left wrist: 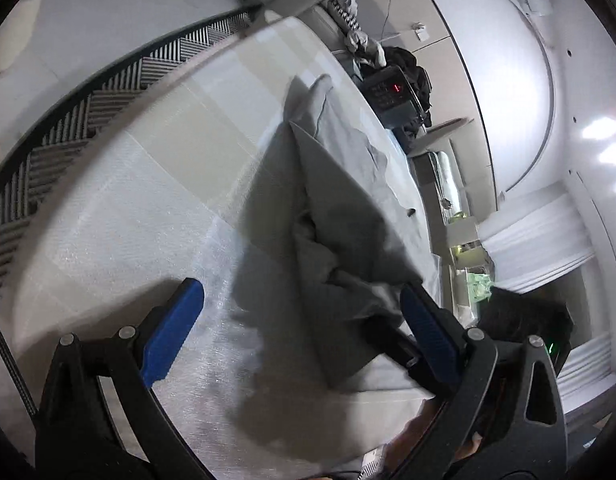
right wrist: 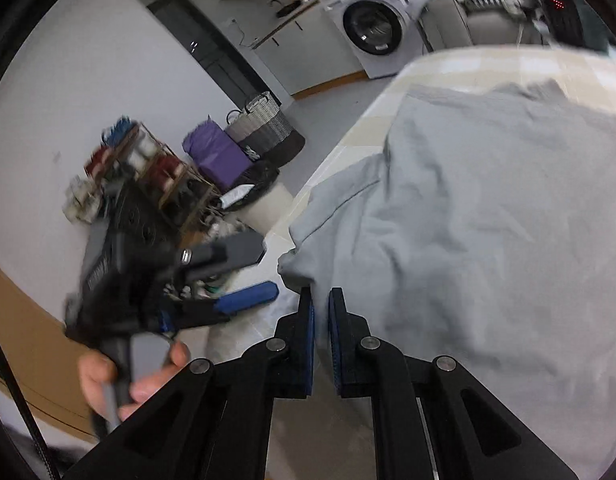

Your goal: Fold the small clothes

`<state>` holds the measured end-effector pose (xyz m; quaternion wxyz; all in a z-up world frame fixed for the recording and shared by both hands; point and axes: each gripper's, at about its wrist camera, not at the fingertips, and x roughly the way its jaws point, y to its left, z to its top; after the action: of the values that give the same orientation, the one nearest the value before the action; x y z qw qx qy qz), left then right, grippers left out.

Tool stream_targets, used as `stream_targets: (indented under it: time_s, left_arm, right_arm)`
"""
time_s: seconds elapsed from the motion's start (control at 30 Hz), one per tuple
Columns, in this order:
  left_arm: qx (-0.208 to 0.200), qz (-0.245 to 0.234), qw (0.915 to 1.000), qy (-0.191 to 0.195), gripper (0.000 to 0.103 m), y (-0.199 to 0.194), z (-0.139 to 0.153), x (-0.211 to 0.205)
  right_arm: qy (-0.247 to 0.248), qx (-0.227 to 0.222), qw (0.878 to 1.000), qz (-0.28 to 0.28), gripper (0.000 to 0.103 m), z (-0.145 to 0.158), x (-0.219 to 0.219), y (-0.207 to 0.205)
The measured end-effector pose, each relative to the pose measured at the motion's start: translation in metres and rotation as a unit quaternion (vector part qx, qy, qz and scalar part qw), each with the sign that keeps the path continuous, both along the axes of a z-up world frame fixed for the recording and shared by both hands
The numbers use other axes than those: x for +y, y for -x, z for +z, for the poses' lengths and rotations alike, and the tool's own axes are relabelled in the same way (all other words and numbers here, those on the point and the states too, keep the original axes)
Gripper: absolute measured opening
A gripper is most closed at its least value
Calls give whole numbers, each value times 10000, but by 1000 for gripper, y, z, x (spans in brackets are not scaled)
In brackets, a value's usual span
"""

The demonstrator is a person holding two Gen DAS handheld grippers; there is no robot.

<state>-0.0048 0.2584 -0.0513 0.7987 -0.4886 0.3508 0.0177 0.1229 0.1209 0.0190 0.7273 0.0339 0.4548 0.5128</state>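
Observation:
A grey garment [left wrist: 340, 216] lies partly lifted and bunched on the pale table [left wrist: 156, 184]. My left gripper [left wrist: 304, 296] is open, its blue pads wide apart, with the garment's bunched edge hanging between them. In the right wrist view the same grey garment [right wrist: 488, 208] spreads over the table's corner. My right gripper [right wrist: 321, 300] is nearly closed on the garment's near edge, a thin fold between the blue pads. The left gripper [right wrist: 248, 276] shows blurred at the left of that view, held in a hand, jaws open.
The table's edge [right wrist: 348, 136] drops to the floor at the left. A washing machine [right wrist: 372, 24], a woven basket [right wrist: 264, 120], a purple bag [right wrist: 216, 156] and a cluttered shelf [right wrist: 148, 172] stand beyond. A dark device with red digits [left wrist: 388, 92] sits at the table's far end.

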Motion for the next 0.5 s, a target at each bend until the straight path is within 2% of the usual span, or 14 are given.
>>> stream_targets:
  time_s: [0.13, 0.2, 0.33, 0.5]
  left_arm:
    - [-191, -165, 9984, 511, 97, -11, -3, 1]
    - [-180, -256, 9975, 639, 97, -18, -4, 1]
    - [-182, -583, 9903, 1252, 97, -38, -10, -6]
    - [-76, -582, 9920, 1121, 94, -70, -11, -11]
  right_arm:
    - [40, 41, 10000, -59, 8, -5, 2, 0]
    - [32, -30, 10000, -81, 8, -3, -2, 3]
    - [-37, -137, 9999, -77, 8, 0, -7, 9]
    - [-23, -347, 9993, 100, 8, 0, -3, 24]
